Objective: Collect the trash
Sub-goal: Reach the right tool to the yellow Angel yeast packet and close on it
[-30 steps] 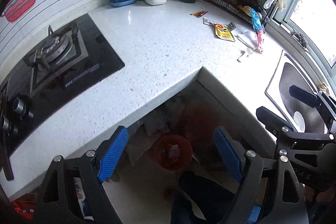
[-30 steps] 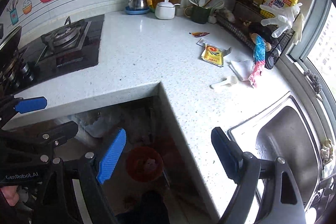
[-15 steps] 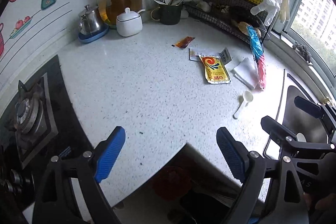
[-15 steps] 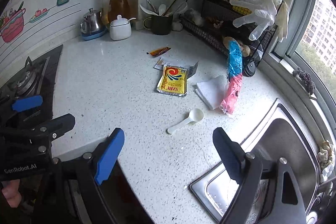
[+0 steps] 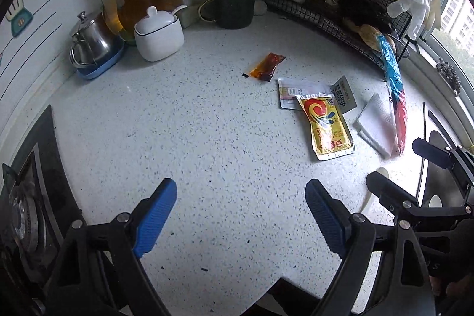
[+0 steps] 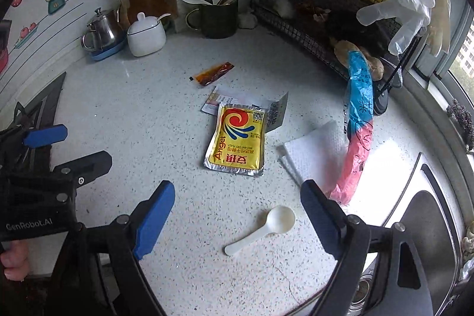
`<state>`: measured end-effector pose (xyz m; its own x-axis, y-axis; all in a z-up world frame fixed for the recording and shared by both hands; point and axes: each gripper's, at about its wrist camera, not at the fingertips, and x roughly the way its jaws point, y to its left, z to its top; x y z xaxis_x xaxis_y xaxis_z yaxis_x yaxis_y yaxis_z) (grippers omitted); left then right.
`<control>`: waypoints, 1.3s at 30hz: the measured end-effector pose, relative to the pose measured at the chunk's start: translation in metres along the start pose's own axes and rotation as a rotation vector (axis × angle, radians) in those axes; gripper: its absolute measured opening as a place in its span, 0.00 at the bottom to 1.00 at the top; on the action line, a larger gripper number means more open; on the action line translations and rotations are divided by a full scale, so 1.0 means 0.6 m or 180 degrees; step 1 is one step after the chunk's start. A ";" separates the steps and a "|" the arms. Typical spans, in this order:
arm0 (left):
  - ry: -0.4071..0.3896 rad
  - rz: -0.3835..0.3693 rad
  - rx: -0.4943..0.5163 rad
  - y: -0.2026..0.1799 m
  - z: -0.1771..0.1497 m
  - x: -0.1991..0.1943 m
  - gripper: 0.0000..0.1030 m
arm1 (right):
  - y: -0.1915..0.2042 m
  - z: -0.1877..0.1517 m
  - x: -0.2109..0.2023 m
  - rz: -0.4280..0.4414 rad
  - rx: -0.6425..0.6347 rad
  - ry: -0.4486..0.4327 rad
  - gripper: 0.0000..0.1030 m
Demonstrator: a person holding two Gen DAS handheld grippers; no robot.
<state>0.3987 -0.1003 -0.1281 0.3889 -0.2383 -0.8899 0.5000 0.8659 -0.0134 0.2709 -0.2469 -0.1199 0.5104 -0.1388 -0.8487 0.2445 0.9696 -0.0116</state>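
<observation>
both claws [image 5: 240, 215] [image 6: 237, 215] gape wide, holding nothing.

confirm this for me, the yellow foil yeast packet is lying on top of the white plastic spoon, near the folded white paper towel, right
Not quite. The right wrist view shows the yellow foil yeast packet lying apart from the white plastic spoon, on printed paper scraps. It is near the folded white paper towel.

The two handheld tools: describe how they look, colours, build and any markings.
Both match. The left tool and right tool each have a black angular frame with silver bolts and two fingers faced with ribbed blue pads. The left tool's body, seen from the right wrist view, carries white "GenRobot.AI" lettering. No cables or sleeves are visible.
</observation>
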 end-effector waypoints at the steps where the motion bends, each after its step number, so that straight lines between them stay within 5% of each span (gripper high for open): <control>1: 0.0024 -0.0009 0.0039 0.003 0.008 0.011 0.85 | -0.001 0.006 0.010 -0.0002 0.0033 0.0025 0.83; 11: 0.0267 -0.0143 0.0486 0.025 0.085 0.117 0.85 | 0.004 0.053 0.115 -0.0065 0.0263 0.0332 0.83; 25: 0.0364 -0.0334 0.0594 0.028 0.125 0.188 0.85 | -0.006 0.085 0.170 -0.0030 0.0234 0.0451 0.76; 39: 0.0417 -0.0464 0.0624 0.023 0.093 0.163 0.85 | 0.009 0.062 0.123 0.0184 0.0179 0.0463 0.35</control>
<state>0.4867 -0.1361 -0.1901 0.2048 -0.2840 -0.9367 0.6884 0.7221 -0.0684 0.3404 -0.2596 -0.1632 0.4012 -0.0484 -0.9147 0.2660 0.9617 0.0658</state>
